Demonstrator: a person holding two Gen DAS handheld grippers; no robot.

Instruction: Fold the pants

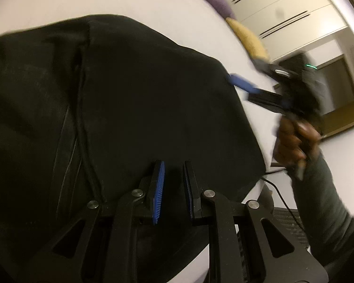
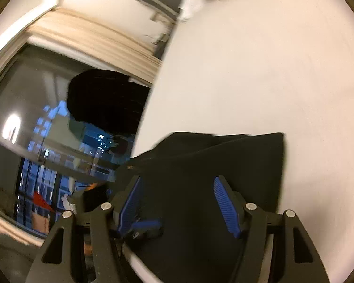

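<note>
The black pants (image 1: 120, 108) lie on a white bed (image 1: 129, 2) and fill most of the left wrist view; a seam with a drawstring runs down their left part. My left gripper (image 1: 173, 165) hovers over their near edge, its blue pads a small gap apart with no cloth between them. My right gripper (image 1: 242, 82) shows there at the pants' right edge, held in a hand. In the right wrist view, my right gripper (image 2: 178, 180) is open wide above a folded end of the pants (image 2: 212, 165). My left gripper's blue tip (image 2: 145, 226) shows below.
A purple pillow (image 1: 214, 0) and a yellow pillow (image 1: 247, 35) lie at the bed's far edge. White wardrobe doors (image 1: 283, 4) stand behind. A dark window (image 2: 35, 141) with a light frame is left of the bed. A cable (image 1: 280, 195) runs near the bed's edge.
</note>
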